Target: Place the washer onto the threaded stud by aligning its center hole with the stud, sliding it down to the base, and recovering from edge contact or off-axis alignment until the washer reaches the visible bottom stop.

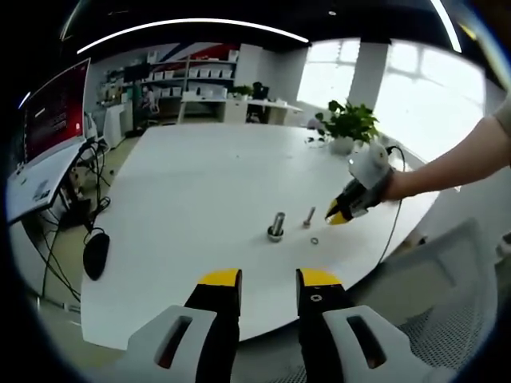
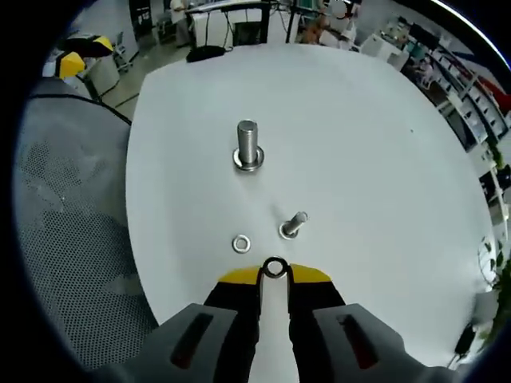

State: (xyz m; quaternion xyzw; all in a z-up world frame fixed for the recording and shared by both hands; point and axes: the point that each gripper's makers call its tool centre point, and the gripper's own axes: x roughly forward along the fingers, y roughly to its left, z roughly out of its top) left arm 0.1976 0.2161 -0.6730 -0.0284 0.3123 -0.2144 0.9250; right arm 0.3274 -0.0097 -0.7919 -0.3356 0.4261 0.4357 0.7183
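Right gripper (image 2: 274, 275): our jaws are nearly pressed together, pinching a small washer (image 2: 274, 268) by its rim at the very tips, hole showing.
Held washer position: above the white table (image 2: 359, 144), just short of the small stud (image 2: 292, 225), not yet over it.
Small stud: upright on its base, leaning slightly in the right gripper view; it looks the likely target.
Step in hand: we judge this the carry and alignment. We should bring the hole squarely over the stud's top, keep the ring level, then lower; if an edge catches, lift and re-centre rather than push.
Loose washer (image 2: 241, 243): flat on the table just beside the small stud, near our path; we should avoid nudging it.
Large bolt (image 2: 248, 146): upright, well beyond, clear of the way.
Left gripper (image 1: 268, 279): jaws spread, carrying nothing, hanging back at the table's near edge.
Surroundings: potted plant (image 1: 348, 126), monitor (image 1: 54, 112), mesh chair (image 2: 72, 239).
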